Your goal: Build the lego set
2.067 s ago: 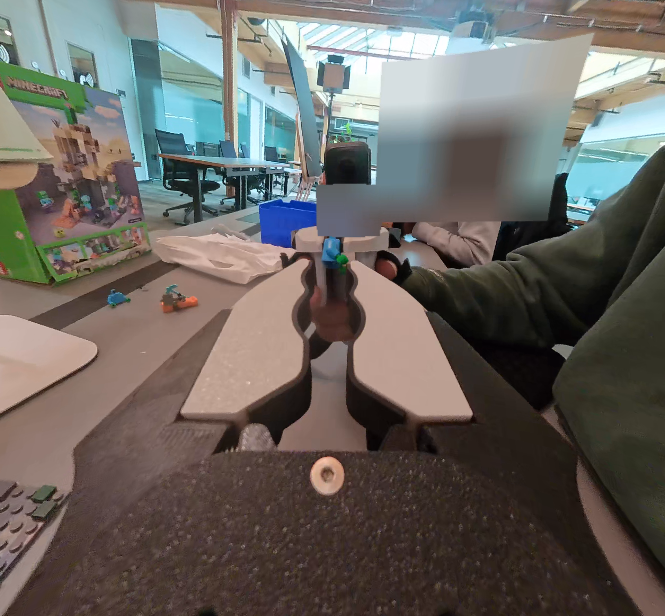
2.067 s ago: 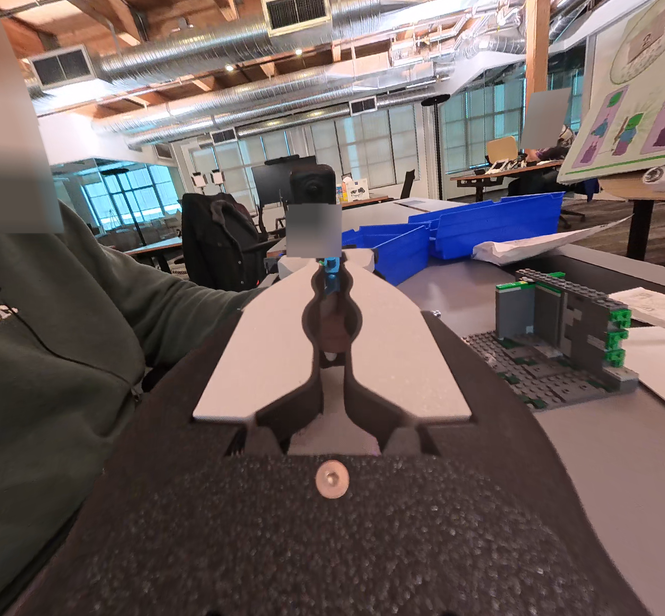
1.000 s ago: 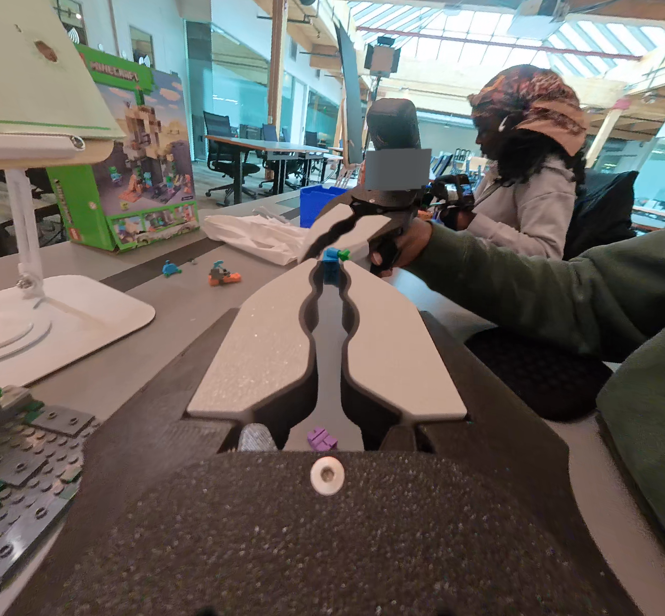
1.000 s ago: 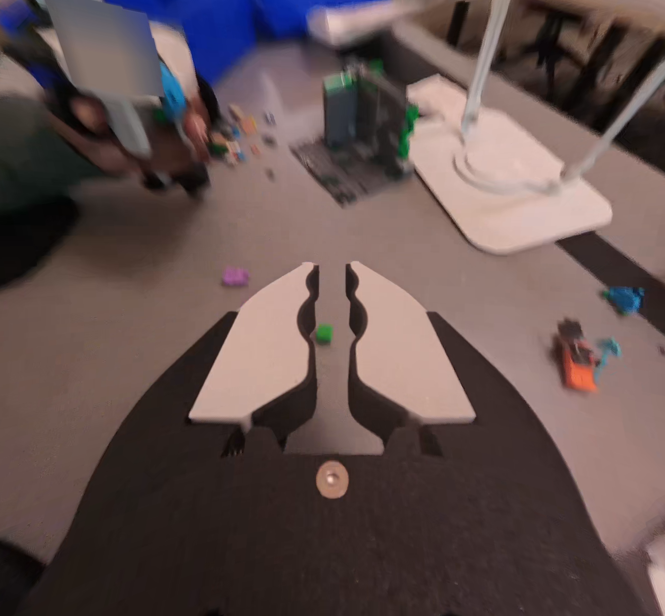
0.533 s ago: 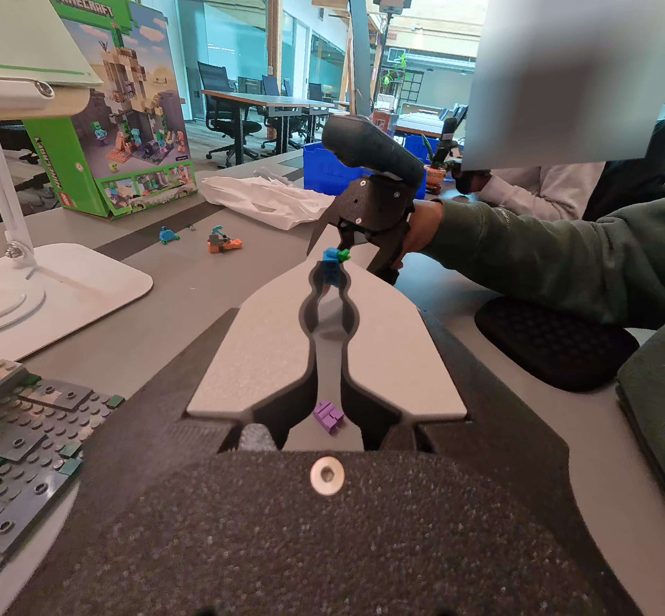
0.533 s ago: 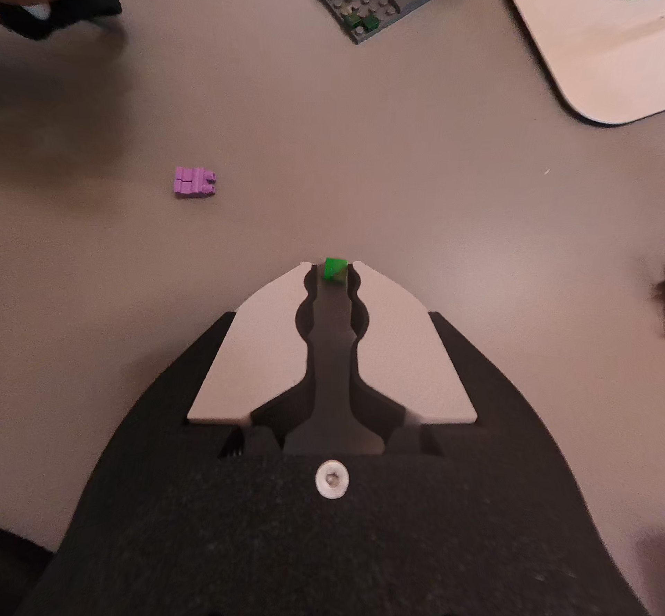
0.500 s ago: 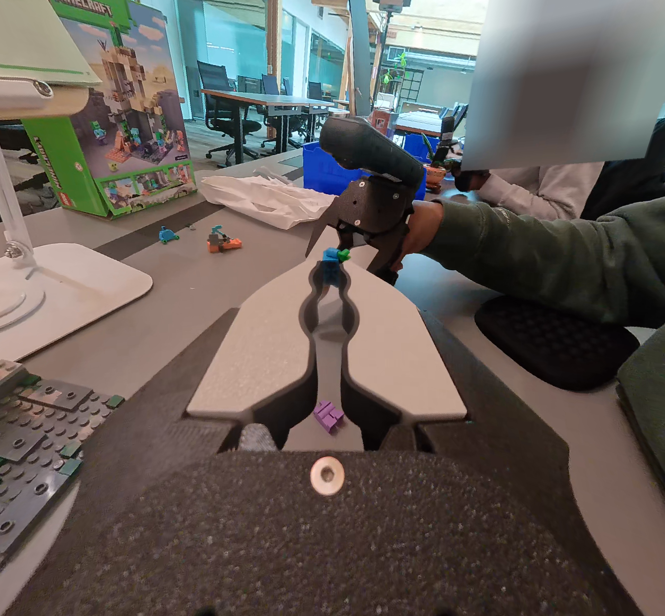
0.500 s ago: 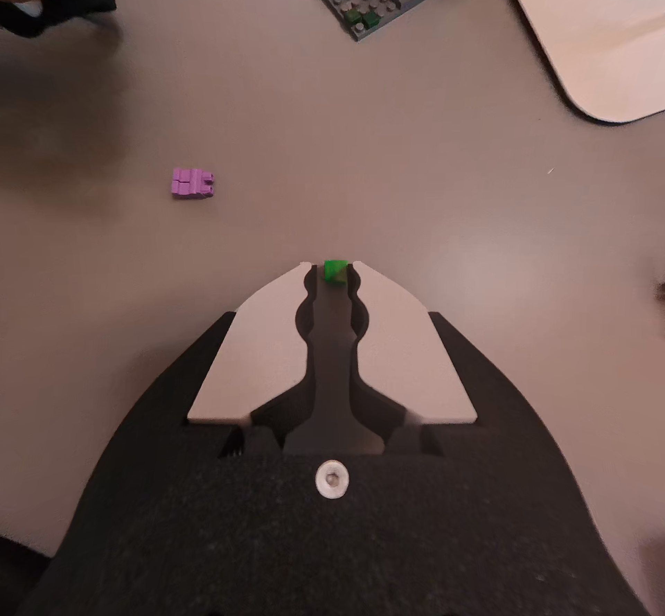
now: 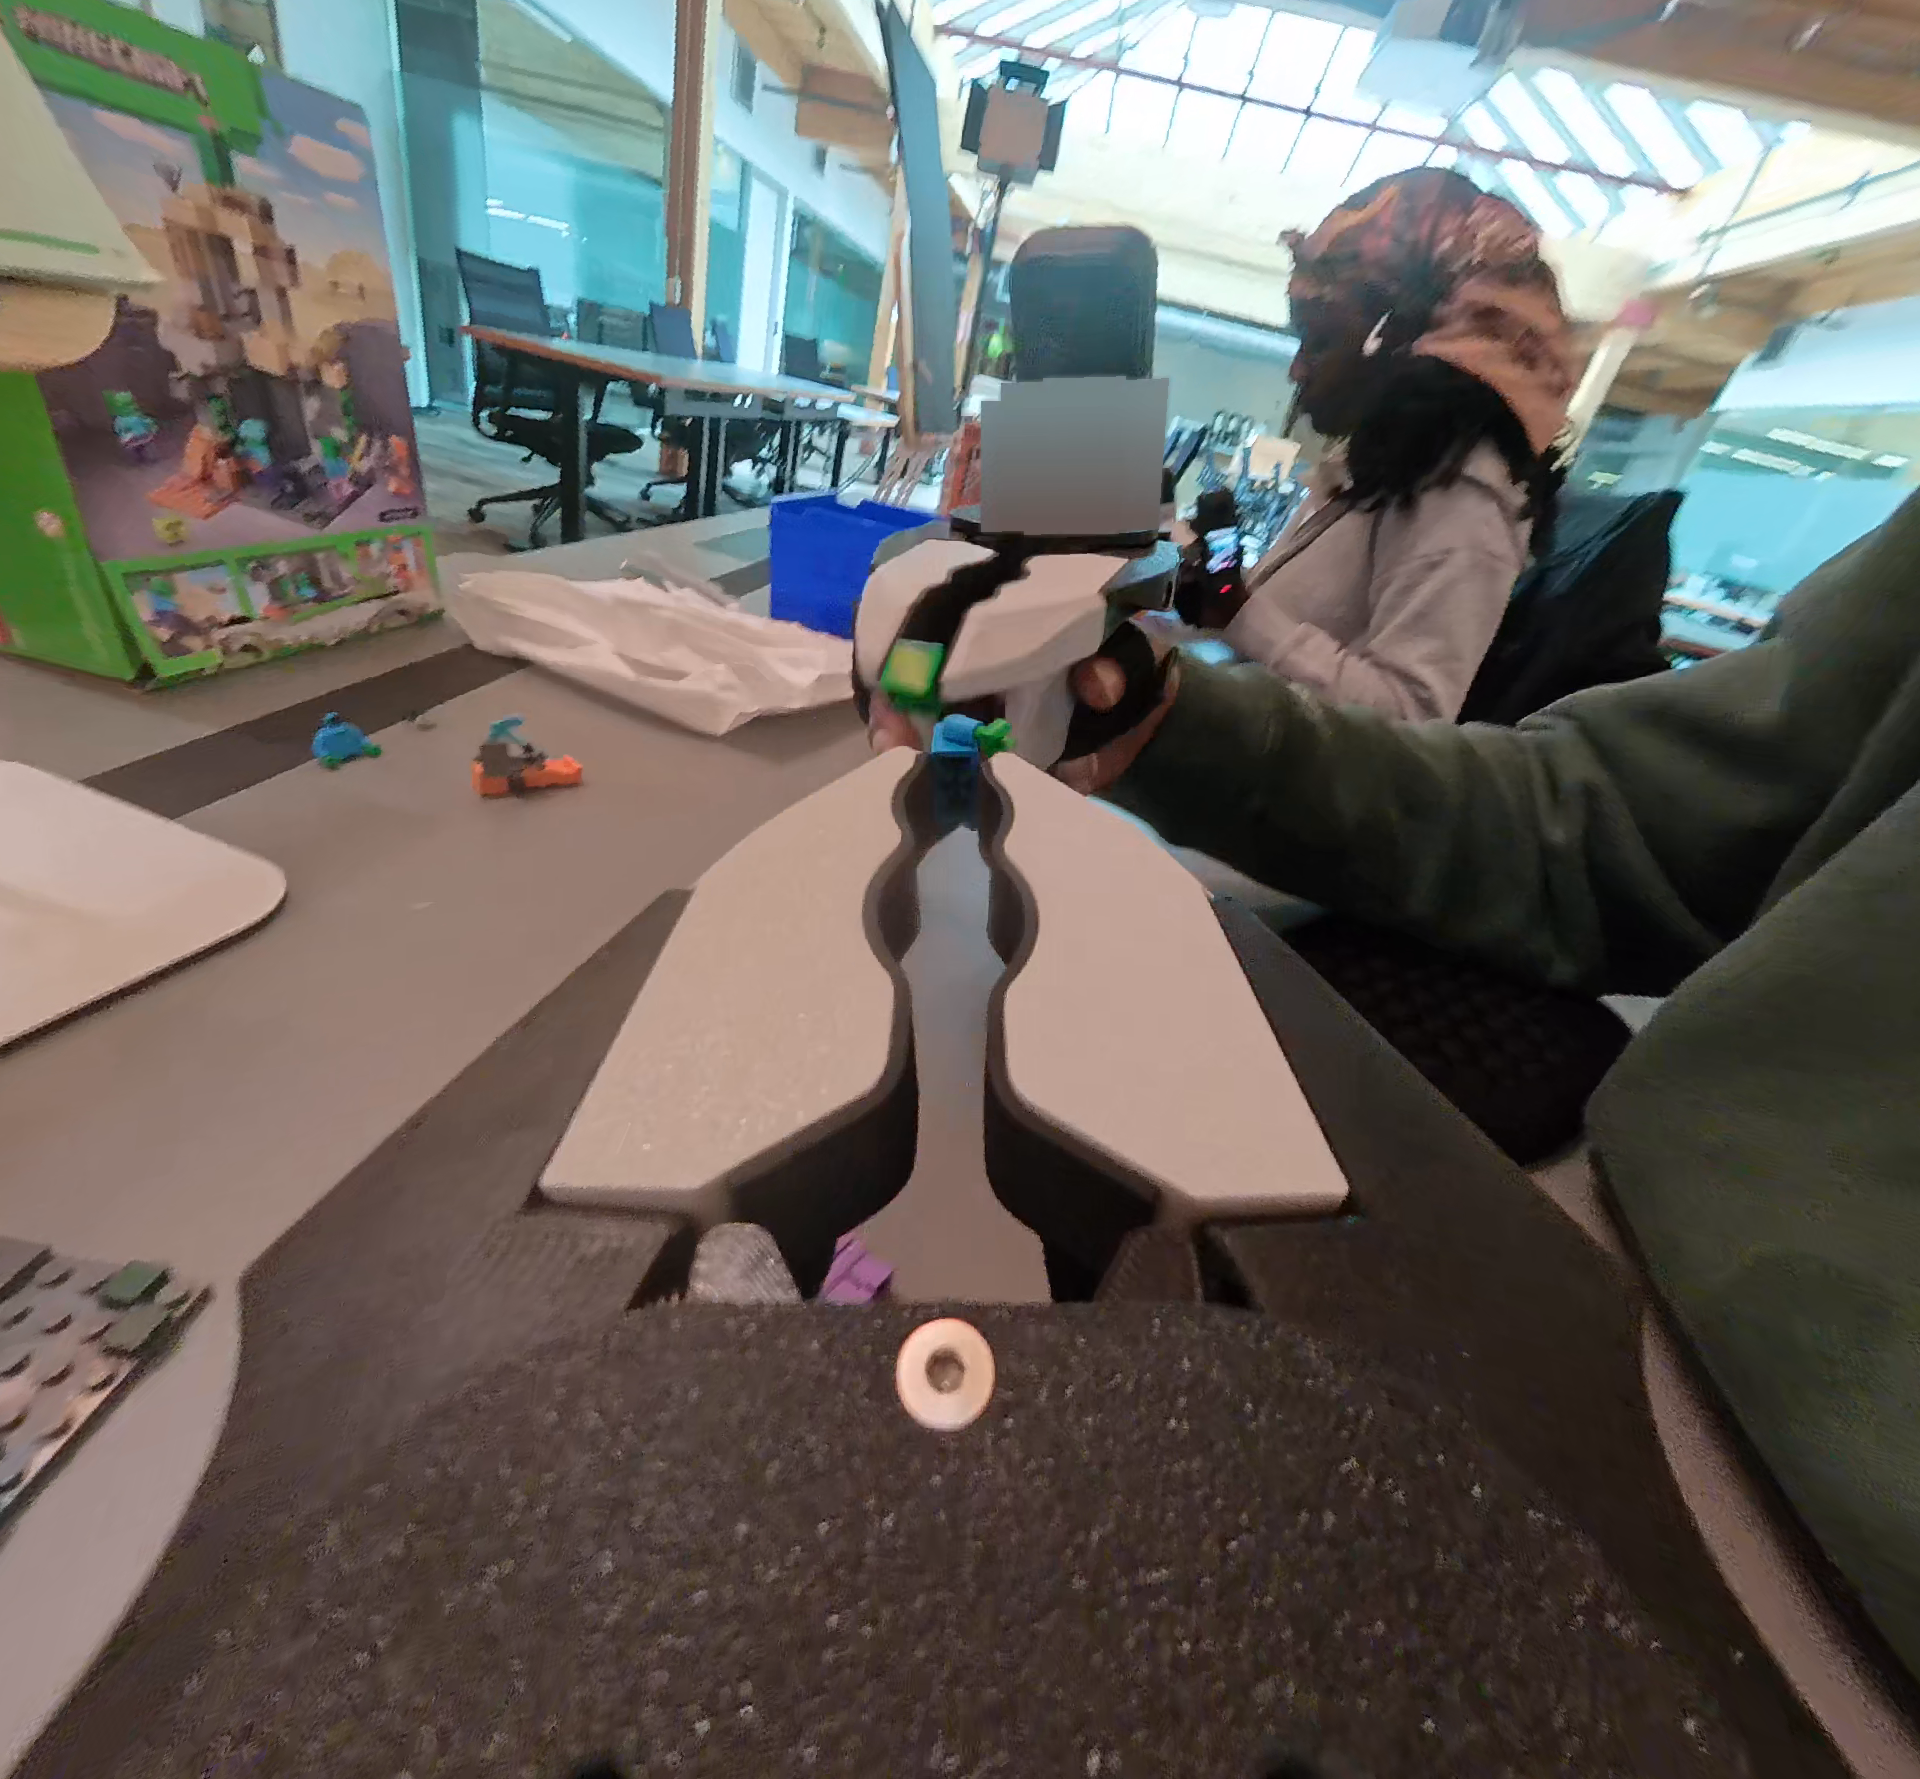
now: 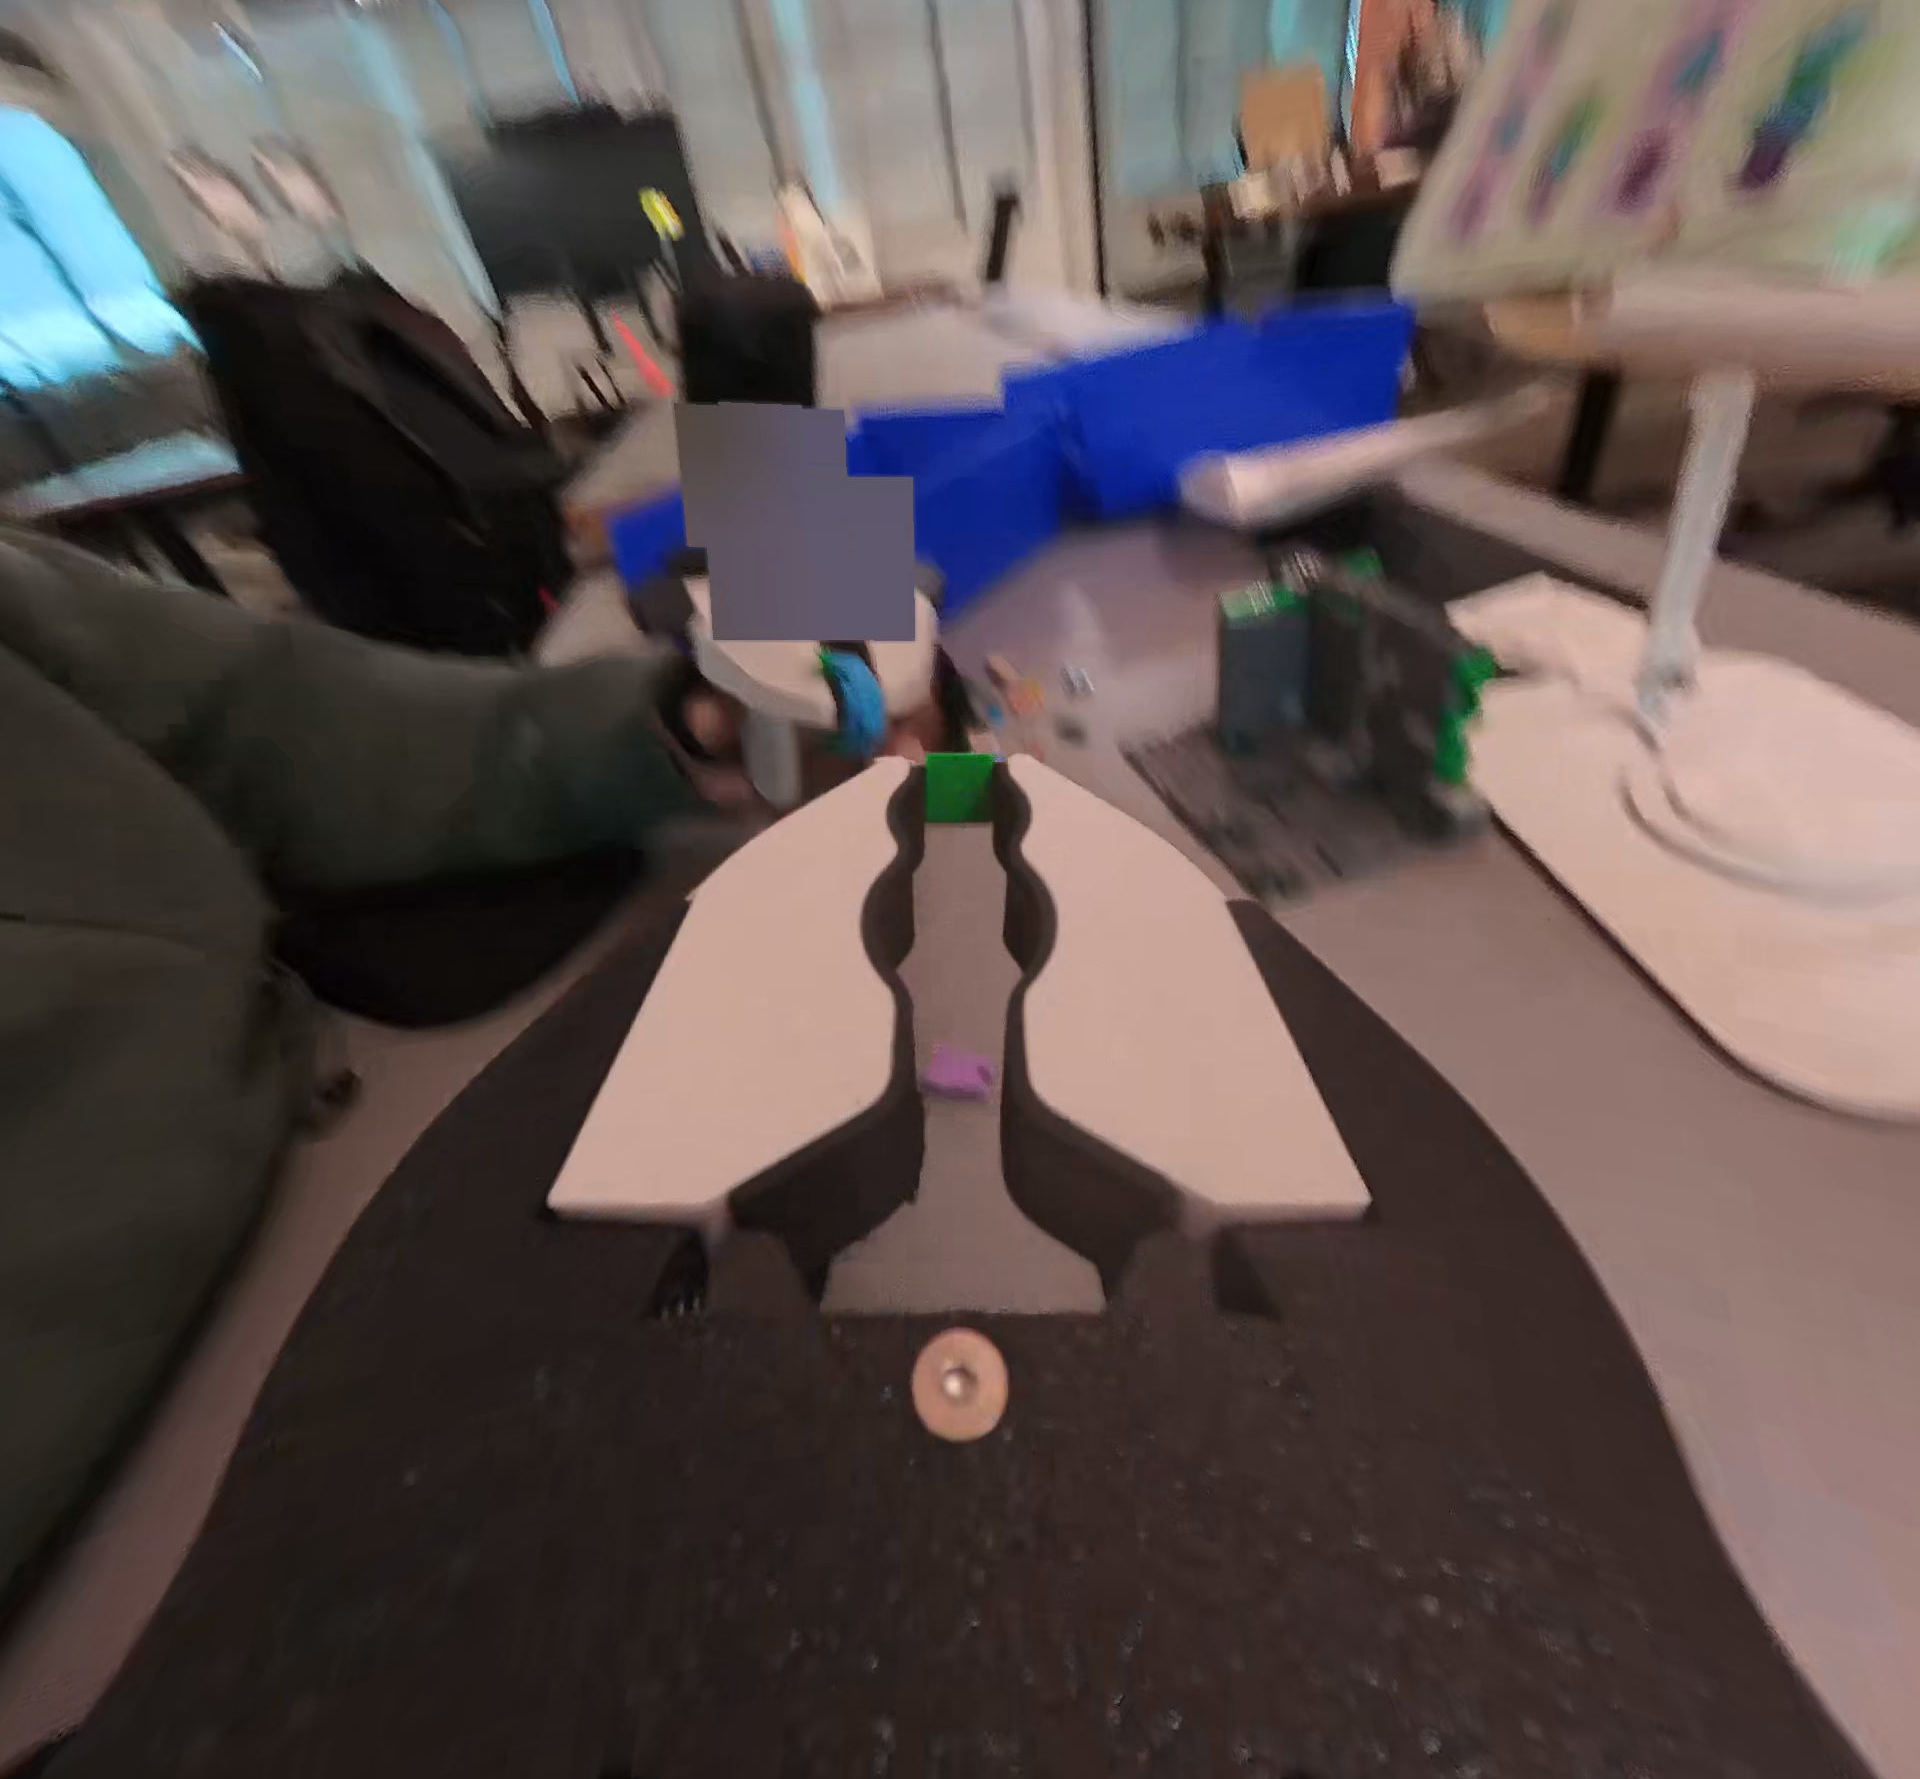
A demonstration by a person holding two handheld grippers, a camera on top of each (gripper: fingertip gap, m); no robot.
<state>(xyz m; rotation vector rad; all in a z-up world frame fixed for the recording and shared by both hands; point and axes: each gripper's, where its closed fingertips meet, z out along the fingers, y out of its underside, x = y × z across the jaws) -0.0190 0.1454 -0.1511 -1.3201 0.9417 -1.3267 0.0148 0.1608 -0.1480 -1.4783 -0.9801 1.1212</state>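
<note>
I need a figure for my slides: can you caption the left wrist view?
Left tongs pinch a blue figure while the right tongs bring a green block close above it.

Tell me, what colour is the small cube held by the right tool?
Green. The cube shows best in the right wrist view, clamped at the tips of the right tool.

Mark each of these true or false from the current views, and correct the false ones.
1. The left gripper holds a blue figure. True.
2. The right gripper is empty. False: it is shut on a green brick.
3. A purple piece lies on the table. True.
4. The grey build is lifted off the table. False: it sits on the table beside the white stand base.
</note>
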